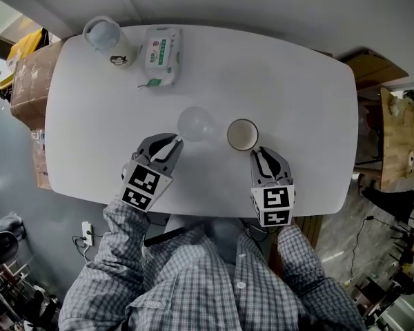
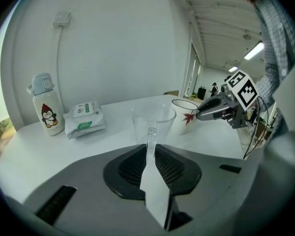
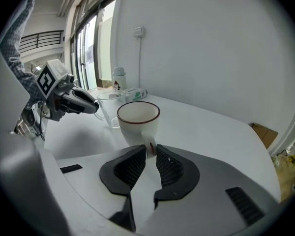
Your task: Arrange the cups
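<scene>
Table (image 1: 303, 95) free from twelve to three o'clock; bottle (image 1: 110, 41), wipes pack (image 1: 161, 55) at eleven; glass cup (image 1: 195, 123), white cup (image 1: 242, 134) at six.

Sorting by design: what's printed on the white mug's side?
A red leaf on the white ceramic mug, clearest in the left gripper view.

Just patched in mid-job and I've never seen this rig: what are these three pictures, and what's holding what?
No robot: a person holds a handheld gripper in each hand. The head view looks down from the person's head; the other two come from a camera on each gripper, looking along its jaws. On the white table a clear glass cup and a white mug stand side by side near the person; a pack of wipes and a penguin bottle sit at the far side. The left gripper is closed on the glass cup's handle, the right gripper on the mug's handle.
</scene>
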A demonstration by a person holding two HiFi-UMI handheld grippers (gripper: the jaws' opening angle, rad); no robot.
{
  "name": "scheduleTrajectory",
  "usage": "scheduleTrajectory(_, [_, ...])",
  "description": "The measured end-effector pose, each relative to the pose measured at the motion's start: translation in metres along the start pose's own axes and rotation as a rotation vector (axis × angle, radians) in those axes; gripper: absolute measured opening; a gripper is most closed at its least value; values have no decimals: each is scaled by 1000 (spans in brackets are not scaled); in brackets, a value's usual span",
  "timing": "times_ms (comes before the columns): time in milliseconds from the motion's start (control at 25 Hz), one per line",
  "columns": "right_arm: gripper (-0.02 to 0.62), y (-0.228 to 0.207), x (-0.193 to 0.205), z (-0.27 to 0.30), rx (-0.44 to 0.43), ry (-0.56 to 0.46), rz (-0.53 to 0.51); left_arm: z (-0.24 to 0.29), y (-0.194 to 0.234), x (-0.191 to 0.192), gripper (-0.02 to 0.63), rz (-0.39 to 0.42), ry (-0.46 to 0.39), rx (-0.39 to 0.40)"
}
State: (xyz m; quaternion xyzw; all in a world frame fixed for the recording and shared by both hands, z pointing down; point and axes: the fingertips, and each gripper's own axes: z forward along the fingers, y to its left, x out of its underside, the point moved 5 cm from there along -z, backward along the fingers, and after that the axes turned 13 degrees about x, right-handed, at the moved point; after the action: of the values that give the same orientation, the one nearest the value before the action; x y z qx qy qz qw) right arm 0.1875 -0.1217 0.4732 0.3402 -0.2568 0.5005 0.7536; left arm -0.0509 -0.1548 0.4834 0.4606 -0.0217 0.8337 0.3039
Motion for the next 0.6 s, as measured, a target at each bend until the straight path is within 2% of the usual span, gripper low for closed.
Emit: scheduleTrajectory(600, [71,38,1,-16,-30,15,43,9,-26,1,60,-26,-14,39])
